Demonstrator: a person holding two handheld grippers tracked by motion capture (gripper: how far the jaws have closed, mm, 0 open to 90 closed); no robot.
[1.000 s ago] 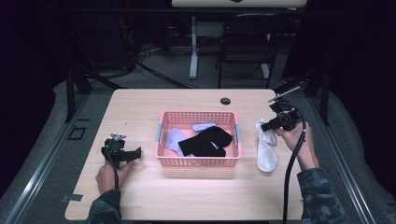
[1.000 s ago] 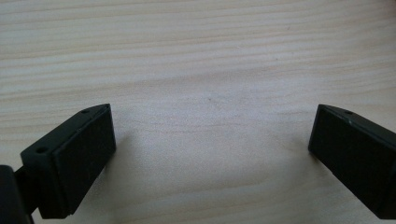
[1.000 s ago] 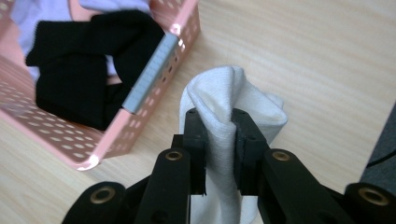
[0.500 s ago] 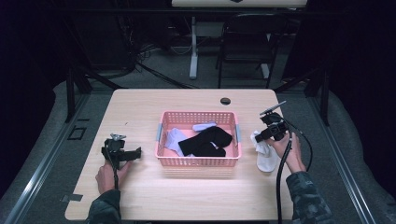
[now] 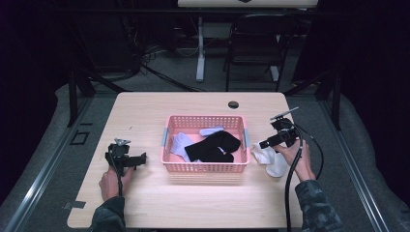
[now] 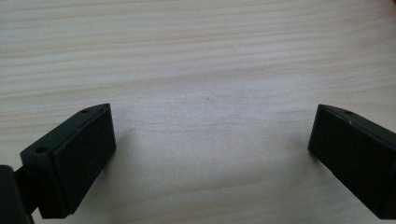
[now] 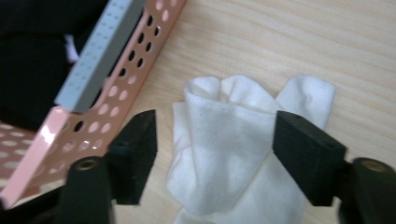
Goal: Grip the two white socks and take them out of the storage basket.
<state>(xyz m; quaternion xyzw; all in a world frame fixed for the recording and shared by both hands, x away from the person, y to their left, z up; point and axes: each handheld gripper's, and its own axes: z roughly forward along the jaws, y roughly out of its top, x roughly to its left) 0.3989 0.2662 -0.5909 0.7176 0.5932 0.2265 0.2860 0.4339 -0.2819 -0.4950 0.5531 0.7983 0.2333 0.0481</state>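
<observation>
A white sock (image 5: 271, 162) (image 7: 224, 140) lies bunched on the wooden table just right of the pink basket (image 5: 205, 118). My right gripper (image 5: 263, 144) (image 7: 215, 135) is low over it; its jaws have just been opening and now stand apart on either side of the sock without pressing it. The basket holds a black sock (image 5: 212, 145) and pale lilac socks (image 5: 180, 142). My left gripper (image 5: 140, 158) (image 6: 212, 126) rests open left of the basket, with bare wood between its fingers.
The basket's perforated pink wall (image 7: 93, 130) with its grey handle is close to the right gripper's left jaw. A small dark hole (image 5: 233, 104) sits near the table's far edge. A chair and stands are beyond the table.
The right gripper came down toward the table beside the basket and its jaws opened. The white sock went from hanging below it to lying crumpled on the table. The left gripper stayed still.
</observation>
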